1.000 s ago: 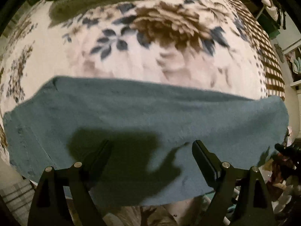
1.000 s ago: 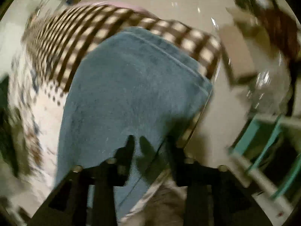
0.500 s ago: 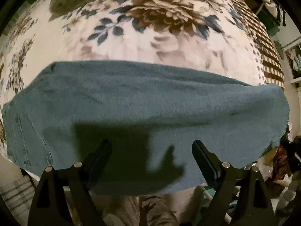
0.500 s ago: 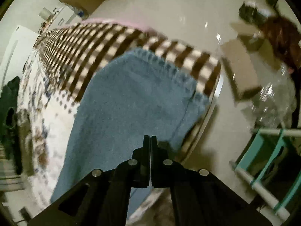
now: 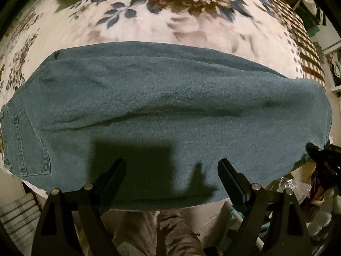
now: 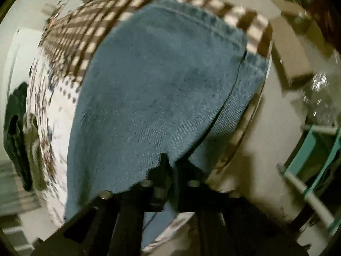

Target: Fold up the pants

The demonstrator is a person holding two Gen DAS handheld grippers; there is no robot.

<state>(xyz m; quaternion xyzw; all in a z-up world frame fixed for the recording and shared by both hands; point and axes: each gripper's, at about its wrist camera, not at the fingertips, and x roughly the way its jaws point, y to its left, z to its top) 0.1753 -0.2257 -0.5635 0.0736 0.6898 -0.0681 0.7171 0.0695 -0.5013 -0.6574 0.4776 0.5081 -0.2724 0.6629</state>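
Note:
Blue jeans (image 5: 170,106) lie folded lengthwise across a floral blanket, with a back pocket (image 5: 27,145) at the left end. My left gripper (image 5: 172,168) hangs open just above the jeans' near edge, pointing straight down, with nothing between its fingers. In the right wrist view the hem end of the jeans (image 6: 162,81) fills the middle. My right gripper (image 6: 169,162) is shut on the near edge of the denim, which rises in a peak over the fingertips and hides part of them. The dark shape by the hem in the left wrist view may be that gripper (image 5: 317,151).
The blanket (image 5: 149,21) turns to brown-and-cream checks (image 6: 81,32) at the hem end, where the bed edge drops to a pale floor. Cardboard boxes (image 6: 292,49) and a teal frame (image 6: 315,149) stand on it. A person's trousered legs (image 5: 166,230) are below the near edge.
The right gripper's jaws closed, and the denim edge now sits lifted in them. The left gripper came lower and closer over the jeans, still open.

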